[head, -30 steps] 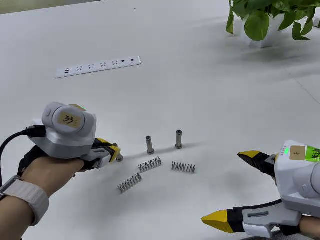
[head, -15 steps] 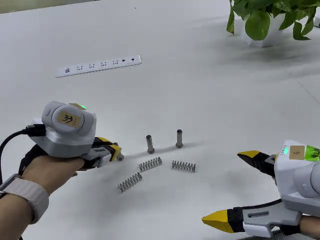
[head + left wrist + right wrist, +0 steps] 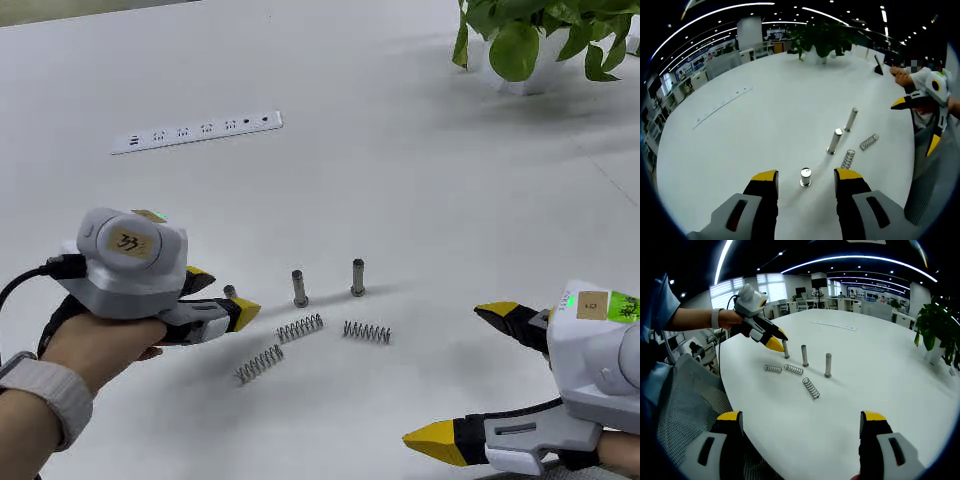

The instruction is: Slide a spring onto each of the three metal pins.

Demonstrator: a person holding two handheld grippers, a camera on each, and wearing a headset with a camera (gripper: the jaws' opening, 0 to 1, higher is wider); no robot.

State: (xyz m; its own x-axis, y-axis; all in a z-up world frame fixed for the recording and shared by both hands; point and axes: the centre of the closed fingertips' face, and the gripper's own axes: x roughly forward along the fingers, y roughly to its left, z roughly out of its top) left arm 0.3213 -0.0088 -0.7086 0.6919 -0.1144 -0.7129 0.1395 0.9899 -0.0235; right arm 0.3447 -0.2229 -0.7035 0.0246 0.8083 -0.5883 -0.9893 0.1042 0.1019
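Three short metal pins stand upright on the white table: the left pin (image 3: pixel 230 291), the middle pin (image 3: pixel 299 288) and the right pin (image 3: pixel 357 277). Three loose springs lie in front of them: one (image 3: pixel 259 364), another (image 3: pixel 300 327) and a third (image 3: pixel 367 333). My left gripper (image 3: pixel 222 293) is open, its yellow-tipped jaws on either side of the left pin (image 3: pixel 805 177) without touching it. My right gripper (image 3: pixel 462 376) is open wide and holds nothing at the near right, apart from the springs. From the right gripper view, the pins (image 3: pixel 804 355) stand behind the springs (image 3: pixel 794 369).
A white power strip (image 3: pixel 197 132) lies at the far left of the table. A potted plant (image 3: pixel 540 35) stands at the far right corner. Bare table (image 3: pixel 420 180) stretches behind the pins.
My left gripper was shut at the left pin and has opened; the pin now stands free between its jaws. The right gripper has not moved.
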